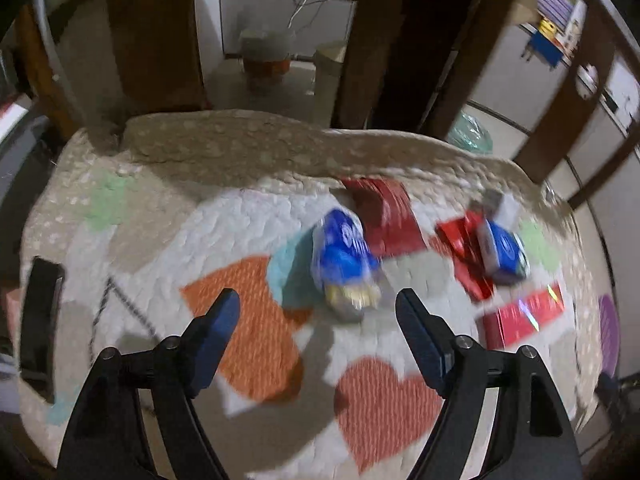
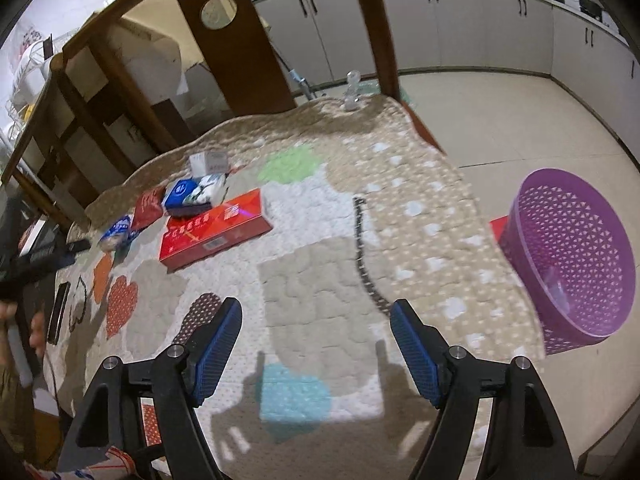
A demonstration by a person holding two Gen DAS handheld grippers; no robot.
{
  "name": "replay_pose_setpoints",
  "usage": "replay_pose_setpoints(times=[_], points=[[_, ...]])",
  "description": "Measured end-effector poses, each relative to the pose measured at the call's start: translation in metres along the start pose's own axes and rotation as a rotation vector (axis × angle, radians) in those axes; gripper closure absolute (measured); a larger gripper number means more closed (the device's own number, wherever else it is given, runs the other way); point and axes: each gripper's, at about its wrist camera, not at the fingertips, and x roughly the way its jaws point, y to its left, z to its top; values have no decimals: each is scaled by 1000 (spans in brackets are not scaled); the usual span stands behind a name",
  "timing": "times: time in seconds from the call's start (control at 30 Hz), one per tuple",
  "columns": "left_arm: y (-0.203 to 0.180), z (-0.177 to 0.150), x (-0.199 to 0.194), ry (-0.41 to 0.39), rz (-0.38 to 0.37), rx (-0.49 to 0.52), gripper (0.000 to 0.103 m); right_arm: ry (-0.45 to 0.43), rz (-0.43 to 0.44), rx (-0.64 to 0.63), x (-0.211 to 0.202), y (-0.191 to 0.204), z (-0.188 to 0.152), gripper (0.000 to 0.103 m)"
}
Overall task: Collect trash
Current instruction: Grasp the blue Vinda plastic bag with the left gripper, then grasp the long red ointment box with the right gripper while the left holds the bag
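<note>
Trash lies on a quilted cover with coloured patches. In the left wrist view a crumpled blue packet sits just beyond my left gripper, which is open and holds nothing. Behind the packet is a dark red packet; to the right lie a blue-and-white packet, a red wrapper and a red box. My right gripper is open over bare cover. The red box, a blue packet and a small white box lie far ahead on its left. A purple basket stands at the right.
A black phone lies near the cover's left edge. A clear bottle stands at the far edge. Brown wooden posts and a chair frame rise behind the cover. Tiled floor and grey cabinets lie beyond.
</note>
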Motion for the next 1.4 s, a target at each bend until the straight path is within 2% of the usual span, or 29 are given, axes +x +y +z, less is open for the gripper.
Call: replay_pose_setpoints(times=[0.23,0.27,0.33,0.37,0.43,0.73,0.87,0.97,1.13,1.27,1.4], points=[[-6,22,56,93,5,2,24,17,-8,-48,4,13,-1,22],[-9,21,58,105,-8,3,36,20,-9,-49,5,14,-1,22],[-14,14,58,136,-68,10,67,30,-8,-51,8,15,-3,22],[-17,11,56,135,-63,16,68,33,-7,-53,9,15,-2,22],[-22,1,45,109,-61,36,68,41,-5,-59,12,18,-3,22],[-32,-61,-17,79,-149,30,67,60,33,-122,28,51,10,22],[-34,-78,-29,66,-131,44,67,48,84,-164,41,75,24,22],[-29,-92,-35,60,-135,39,67,19,92,-203,53,89,42,22],[-15,-103,-40,55,-136,34,67,6,99,-233,94,96,99,19],[-6,-108,-43,49,-133,23,67,122,141,-220,143,90,130,19],[3,-111,-47,40,-118,16,67,295,302,-118,169,78,123,19]])
